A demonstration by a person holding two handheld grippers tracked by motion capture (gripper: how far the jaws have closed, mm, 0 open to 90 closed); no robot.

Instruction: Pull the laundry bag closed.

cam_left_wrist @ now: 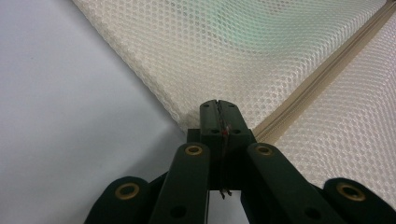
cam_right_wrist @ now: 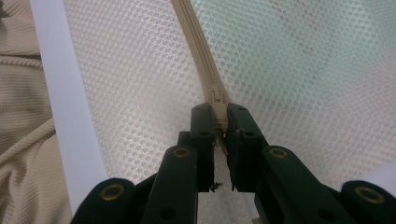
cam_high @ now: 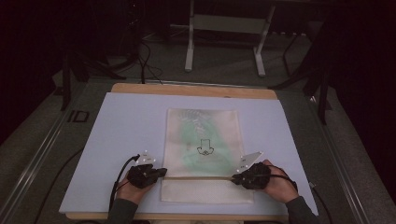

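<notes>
We see a cream mesh bag [cam_high: 203, 154] lying flat on a pale board [cam_high: 126, 121] that covers a wooden table [cam_high: 194, 90], set a little toward the near edge and roughly midway between the left and right edges. Something green [cam_high: 205, 140] shows faintly through the mesh, and a small black mark [cam_high: 204, 148] sits near the bag's middle. A tan zipper [cam_high: 198, 178] runs straight across the bag close to its near end, parallel to the board's near edge. Our left gripper [cam_high: 162, 172] sits at the bag's left edge, where the zipper line begins; in the left gripper view its jaws [cam_left_wrist: 218, 108] are pressed fully together with the edge of the mesh [cam_left_wrist: 261, 56] pinched between them, right beside the zipper tape [cam_left_wrist: 327, 70]. Our right gripper [cam_high: 235, 178] sits at the bag's right edge on the same line; in the right gripper view its jaws are nearly together, clamped on the zipper slider [cam_right_wrist: 217, 100], with the zipper's teeth [cam_right_wrist: 196, 42] running away from the tips across the mesh. Both hands [cam_high: 275, 184] rest on the board near its near edge, and a black cable [cam_high: 119, 172] loops from the left gripper. In the right gripper view, a strip of the board's edge [cam_right_wrist: 65, 107] and a beige knitted garment [cam_right_wrist: 21, 140] show beyond the bag.
</notes>
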